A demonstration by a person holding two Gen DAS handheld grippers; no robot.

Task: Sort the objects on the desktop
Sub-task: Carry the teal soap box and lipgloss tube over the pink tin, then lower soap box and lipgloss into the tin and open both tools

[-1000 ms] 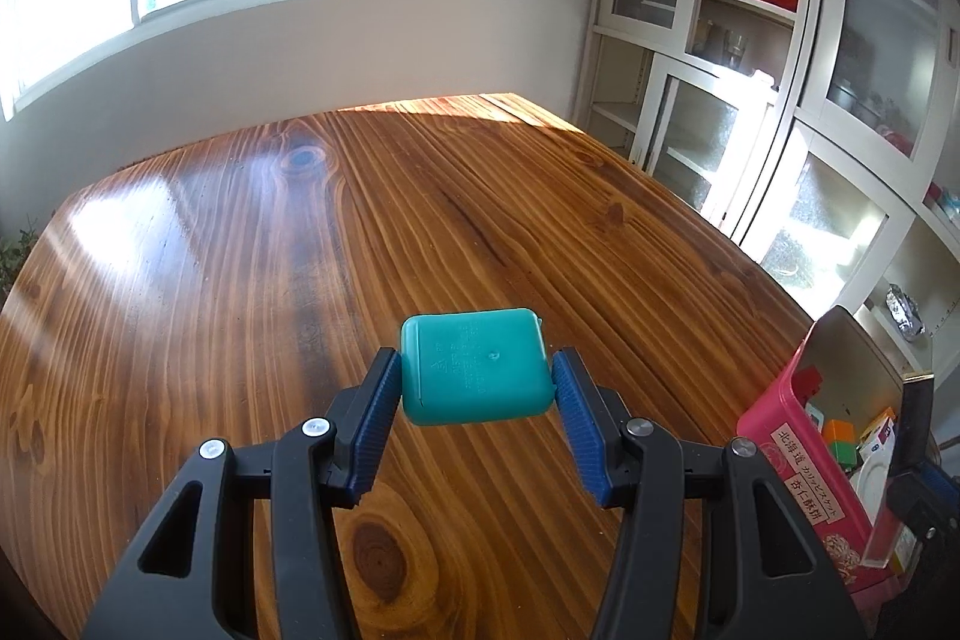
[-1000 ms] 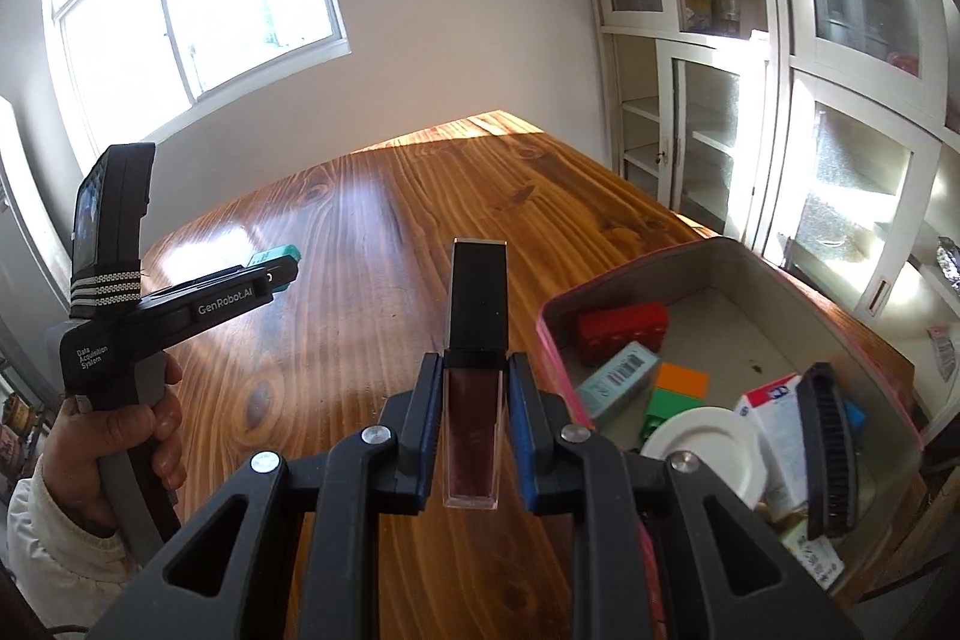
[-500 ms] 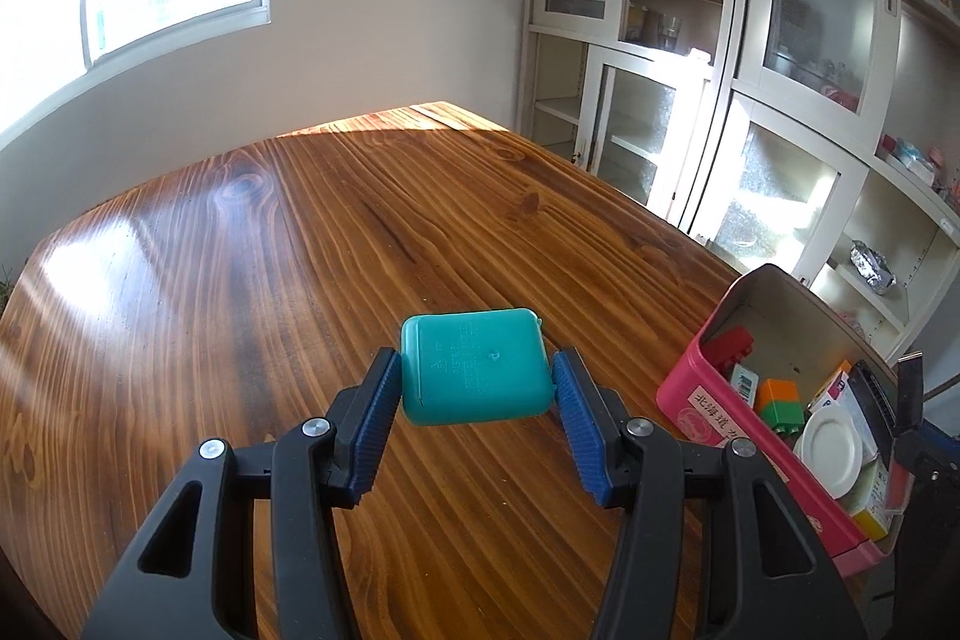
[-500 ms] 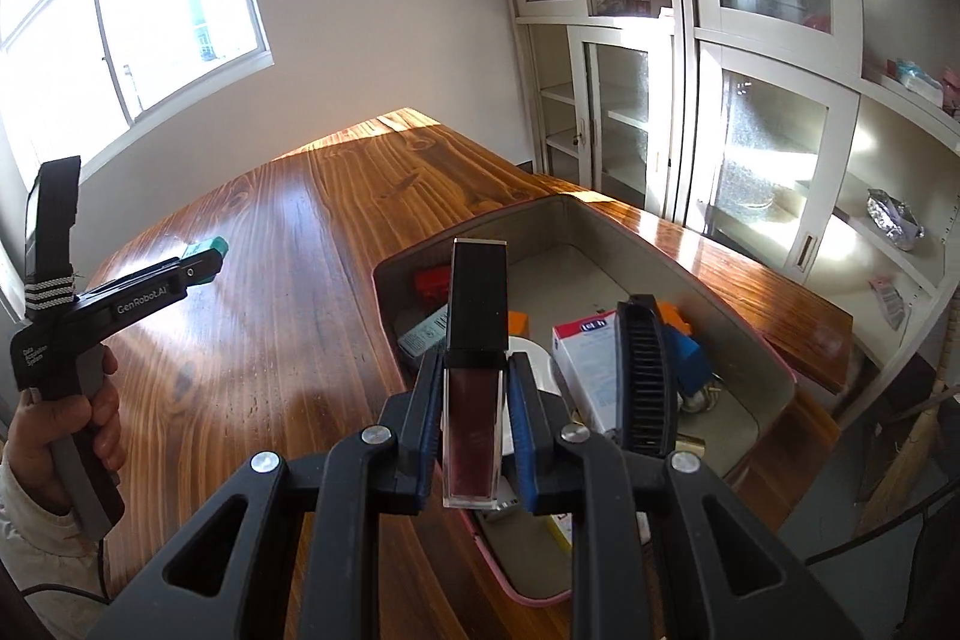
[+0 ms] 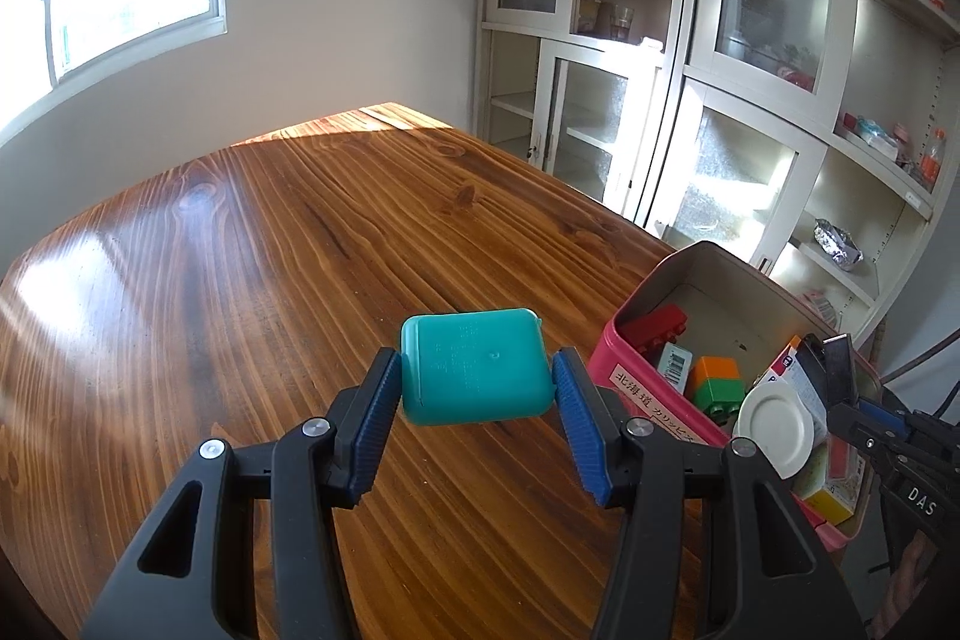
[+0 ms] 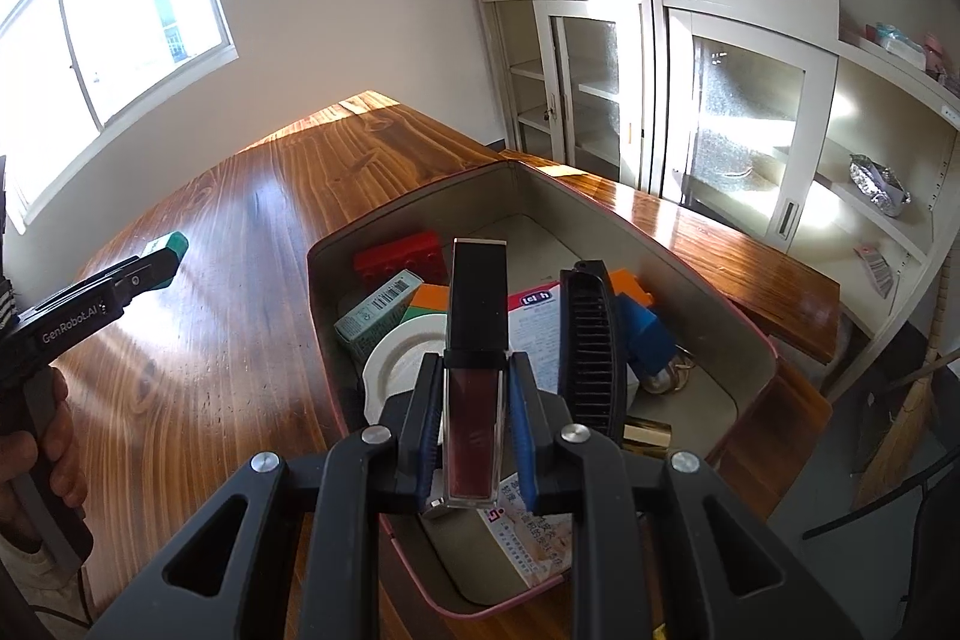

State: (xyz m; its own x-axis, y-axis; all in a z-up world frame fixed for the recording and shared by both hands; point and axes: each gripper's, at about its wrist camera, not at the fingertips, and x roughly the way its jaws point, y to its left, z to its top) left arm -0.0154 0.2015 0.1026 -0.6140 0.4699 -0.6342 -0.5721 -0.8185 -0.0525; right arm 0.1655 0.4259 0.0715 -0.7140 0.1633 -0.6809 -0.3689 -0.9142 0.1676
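Note:
My left gripper (image 5: 477,376) is shut on a flat teal plastic case (image 5: 477,367), held above the wooden table (image 5: 270,250). My right gripper (image 6: 471,400) is shut on a dark red lip gloss tube with a black cap (image 6: 474,352), hanging over the pink tin box (image 6: 324,280). In the left wrist view the pink tin box (image 5: 636,388) stands at the right, holding a red brick (image 5: 654,328), an orange and green brick (image 5: 714,382) and a white round lid (image 5: 774,424). The left gripper (image 6: 162,256) shows with the teal case at the left of the right wrist view.
Inside the box also lie a black comb (image 6: 591,334), a blue brick (image 6: 642,334), a green carton with a barcode (image 6: 378,310) and paper leaflets (image 6: 537,322). White glass-door cabinets (image 5: 690,70) stand past the table's far right edge. A hand (image 6: 36,454) holds the left tool.
Both grippers have swung to the right. The tin box has come under the right gripper and nearer the left one. Both grips are unchanged.

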